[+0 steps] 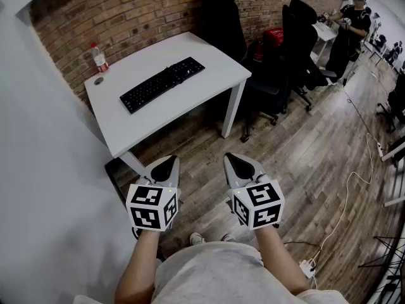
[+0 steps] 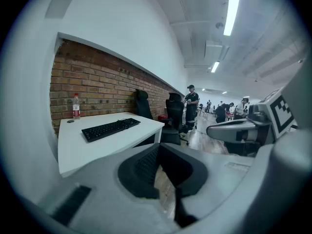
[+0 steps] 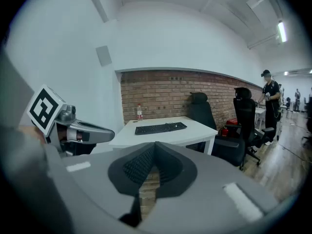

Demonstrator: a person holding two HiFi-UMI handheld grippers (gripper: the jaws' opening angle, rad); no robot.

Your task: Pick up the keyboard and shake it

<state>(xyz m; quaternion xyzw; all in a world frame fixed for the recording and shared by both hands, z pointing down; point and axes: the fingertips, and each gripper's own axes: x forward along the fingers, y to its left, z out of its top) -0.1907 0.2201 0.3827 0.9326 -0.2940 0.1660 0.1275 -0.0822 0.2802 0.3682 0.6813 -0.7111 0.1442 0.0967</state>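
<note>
Keyboard (image 1: 162,84) untouched on desk (image 1: 209,75); L gripper (image 1: 168,163), R gripper (image 1: 234,162) both pressed together, empty. Risk: jaws kept shut cd shove it toward bottle (image 1: 99,57).

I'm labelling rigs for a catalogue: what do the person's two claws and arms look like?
Both the left claw and right claw are pale grey shells tapering to black ribbed pads, each backed by a white cube with black square markers. The forearms are bare; clothing is light grey.
</note>
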